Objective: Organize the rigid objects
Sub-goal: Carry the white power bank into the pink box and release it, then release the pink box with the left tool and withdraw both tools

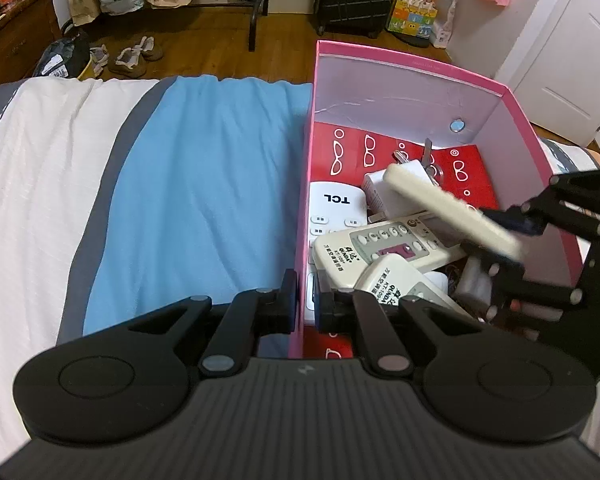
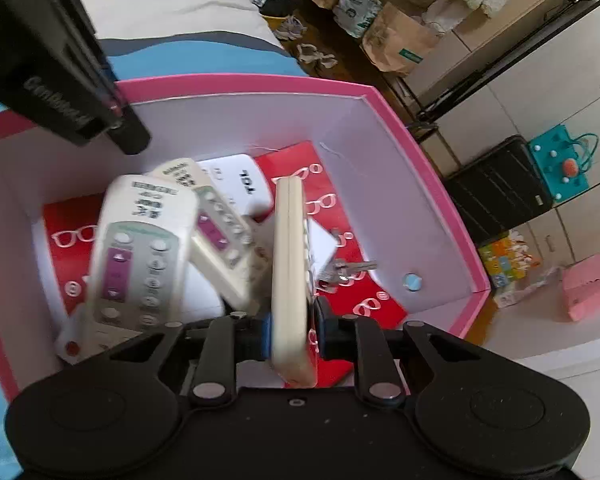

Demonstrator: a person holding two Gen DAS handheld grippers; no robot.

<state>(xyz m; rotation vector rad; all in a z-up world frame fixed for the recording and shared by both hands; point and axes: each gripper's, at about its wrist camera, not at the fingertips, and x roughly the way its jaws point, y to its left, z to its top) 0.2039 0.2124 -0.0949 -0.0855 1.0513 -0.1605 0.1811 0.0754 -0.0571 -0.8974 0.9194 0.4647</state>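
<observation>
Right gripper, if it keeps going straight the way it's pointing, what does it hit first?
The right gripper, shut on a cream remote, points down into the pink box. The remote's far end would probably meet the white TCL remote or the red glasses-print paper first; depth is unclear.

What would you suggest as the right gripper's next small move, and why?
Probably lower a little and open. The right gripper holds the cream remote edge-up above the remotes already inside the pink box, whose wall the left gripper clamps.
</observation>
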